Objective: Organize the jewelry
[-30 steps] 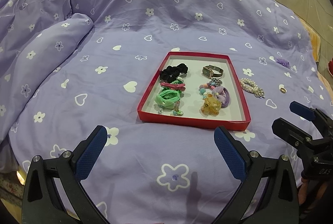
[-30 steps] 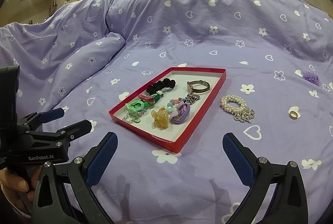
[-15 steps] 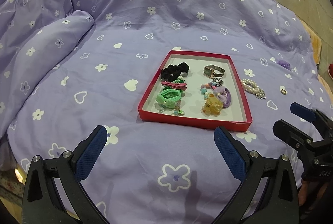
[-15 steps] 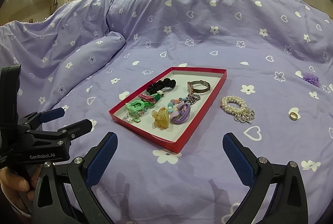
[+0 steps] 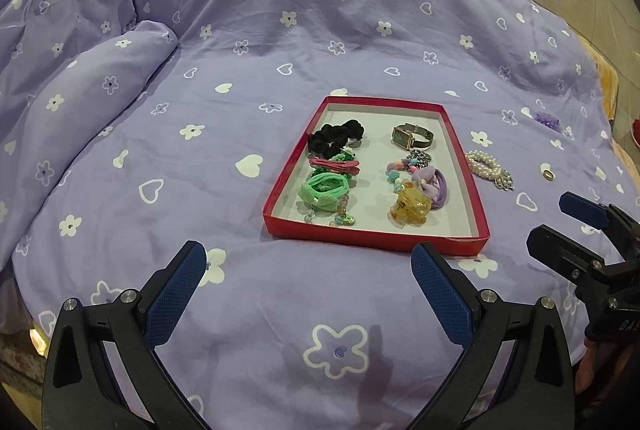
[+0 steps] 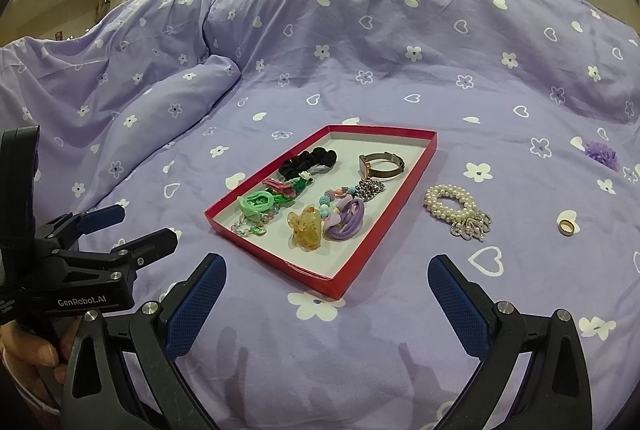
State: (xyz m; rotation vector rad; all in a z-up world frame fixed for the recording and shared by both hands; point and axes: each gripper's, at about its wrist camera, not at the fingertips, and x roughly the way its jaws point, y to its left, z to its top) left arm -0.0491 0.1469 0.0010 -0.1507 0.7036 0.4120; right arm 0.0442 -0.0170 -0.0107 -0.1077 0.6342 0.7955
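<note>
Right wrist view: the pearl bracelet (image 6: 454, 212) and ring (image 6: 566, 227) are seen on the bedspread (image 6: 400, 62) just right of the red tray (image 6: 384, 242), with both the right gripper (image 6: 326, 288) and left gripper (image 5: 308, 276) spread wide and empty. The bracelet could be snagged or pressed into the soft cover if gripped low. Open room is left on all sides of the tray.

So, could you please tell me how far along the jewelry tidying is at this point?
Mostly done: the red tray already holds the watch, black scrunchie, green hair tie, amber clip and purple tie. Nothing is in hand; the left claw and right claw are both open and empty. Left on the bedspread: the pearl bracelet, the ring and a purple flower.
</note>
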